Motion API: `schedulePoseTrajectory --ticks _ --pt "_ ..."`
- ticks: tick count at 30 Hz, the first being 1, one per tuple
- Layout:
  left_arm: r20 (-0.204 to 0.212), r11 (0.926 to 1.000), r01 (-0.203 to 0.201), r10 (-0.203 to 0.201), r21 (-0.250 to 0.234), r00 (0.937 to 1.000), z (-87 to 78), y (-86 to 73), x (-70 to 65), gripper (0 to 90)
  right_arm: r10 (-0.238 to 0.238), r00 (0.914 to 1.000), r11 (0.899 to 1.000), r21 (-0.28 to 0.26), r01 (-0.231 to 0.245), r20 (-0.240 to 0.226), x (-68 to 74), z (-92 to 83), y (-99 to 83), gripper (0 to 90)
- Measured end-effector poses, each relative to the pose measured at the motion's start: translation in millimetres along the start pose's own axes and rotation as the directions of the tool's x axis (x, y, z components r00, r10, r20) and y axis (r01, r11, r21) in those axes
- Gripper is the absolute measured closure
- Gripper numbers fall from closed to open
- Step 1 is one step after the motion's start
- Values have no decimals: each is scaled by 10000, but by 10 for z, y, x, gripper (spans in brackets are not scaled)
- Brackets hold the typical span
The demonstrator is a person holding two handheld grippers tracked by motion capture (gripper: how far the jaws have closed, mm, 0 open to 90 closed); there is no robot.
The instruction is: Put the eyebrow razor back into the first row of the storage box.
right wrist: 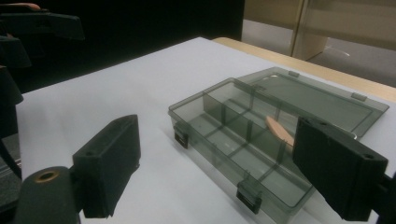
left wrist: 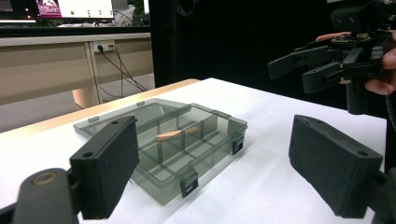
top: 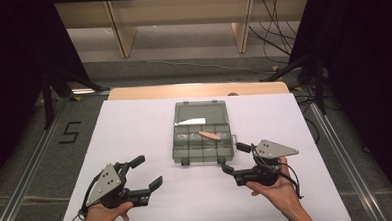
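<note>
Each hand-held gripper, left (top: 145, 171) and right (top: 236, 158), hovers jaws apart; ahead, between them, an open compartment box (top: 203, 149) holds a wooden stick (top: 210, 135). Nothing seems started; reaching in looks next.

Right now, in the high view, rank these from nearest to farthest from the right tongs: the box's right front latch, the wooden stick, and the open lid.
1. Right front latch, just left of the right tongs.
2. Wooden stick, in the box's back compartments.
3. Open lid, lying flat behind the box.
</note>
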State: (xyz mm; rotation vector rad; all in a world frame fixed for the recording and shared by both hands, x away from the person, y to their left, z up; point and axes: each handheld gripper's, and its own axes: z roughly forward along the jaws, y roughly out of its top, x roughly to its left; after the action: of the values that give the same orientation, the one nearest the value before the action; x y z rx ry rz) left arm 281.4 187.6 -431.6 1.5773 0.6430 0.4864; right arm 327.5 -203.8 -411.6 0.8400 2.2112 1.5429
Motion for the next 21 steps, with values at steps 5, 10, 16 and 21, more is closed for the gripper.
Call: schedulePoseTrajectory --ticks 5,10,16,21 --pt "10 10000 9 -9 -11 10000 0 0 -2 159 180 9997 9998 -80 -179 141 -1 -30 -43 161" --pt "11 10000 11 -11 -14 10000 0 0 -1 159 180 9997 9997 -136 -178 154 2 -69 -52 161" --pt "8 10000 -7 7 -12 10000 -1 1 -3 159 269 9994 9994 -204 -264 221 13 -94 -98 162" --pt "0 10000 7 -7 -17 10000 -3 -1 -7 159 348 9990 9992 -222 -342 276 26 -93 -164 161"
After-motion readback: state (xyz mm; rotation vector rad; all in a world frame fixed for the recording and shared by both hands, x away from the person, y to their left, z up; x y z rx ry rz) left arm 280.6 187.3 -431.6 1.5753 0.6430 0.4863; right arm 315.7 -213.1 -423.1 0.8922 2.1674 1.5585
